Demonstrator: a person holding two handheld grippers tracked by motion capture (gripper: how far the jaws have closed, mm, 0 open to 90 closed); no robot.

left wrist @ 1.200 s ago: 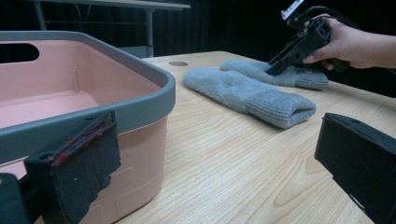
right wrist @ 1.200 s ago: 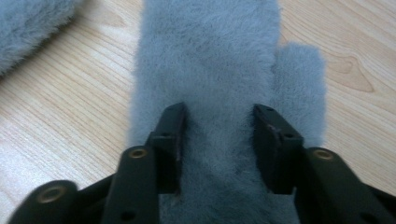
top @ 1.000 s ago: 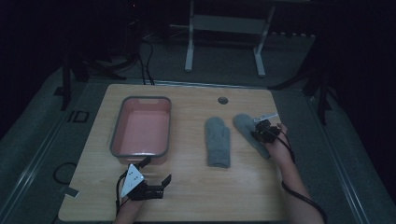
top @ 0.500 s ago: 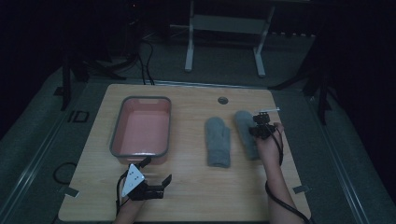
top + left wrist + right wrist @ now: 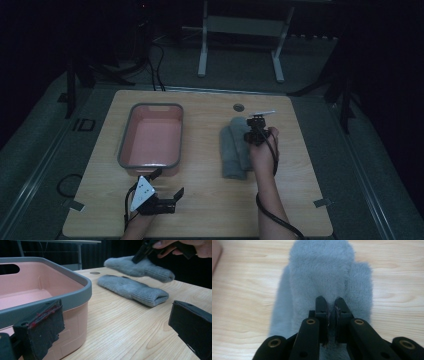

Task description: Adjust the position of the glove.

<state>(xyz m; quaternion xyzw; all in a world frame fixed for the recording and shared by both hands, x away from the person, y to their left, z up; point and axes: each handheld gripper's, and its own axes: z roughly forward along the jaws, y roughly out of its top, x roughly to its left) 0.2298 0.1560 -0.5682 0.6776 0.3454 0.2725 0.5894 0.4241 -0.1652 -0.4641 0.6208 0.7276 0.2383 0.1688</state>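
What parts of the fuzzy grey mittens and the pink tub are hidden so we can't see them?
- Held mitten: its cuff end is hidden behind the right gripper in the right gripper view.
- Lying mitten: partly covered by the held one in the high view.
- Pink tub: its left side is cut off by the left gripper view's edge, and a black jaw hides its near wall.

2 grey knit mittens – one flat on table, other lifted just above/beside it, pinched at its edge.

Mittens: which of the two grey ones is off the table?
The far mitten, pinched in the right gripper and lifted. The near mitten lies flat on the table.
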